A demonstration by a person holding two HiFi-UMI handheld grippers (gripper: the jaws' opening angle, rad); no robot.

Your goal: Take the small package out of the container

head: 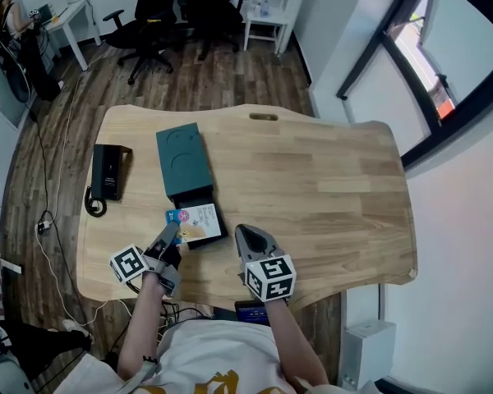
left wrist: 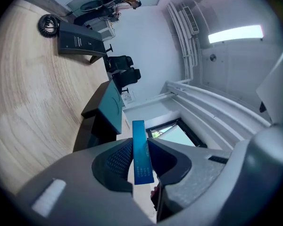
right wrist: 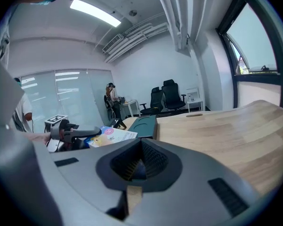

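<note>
The container (head: 181,161) is a dark teal box with its lid swung open on the wooden table (head: 329,187). The small package (head: 199,222), flat and colourful with a blue edge, is over the box's black base, lifted at its left side. My left gripper (head: 171,230) is shut on that edge; in the left gripper view the blue edge of the package (left wrist: 141,157) stands pinched between the pads, with the box (left wrist: 108,108) behind it. My right gripper (head: 248,236) hovers to the right of the package, shut and holding nothing. The right gripper view shows the package (right wrist: 108,135) and box (right wrist: 144,125) ahead on the left.
A black desk phone (head: 108,172) with a coiled cord lies left of the box, near the table's left edge. The table's front edge runs just below both grippers. Office chairs (head: 152,19) stand beyond the far edge. A window (head: 444,64) is on the right.
</note>
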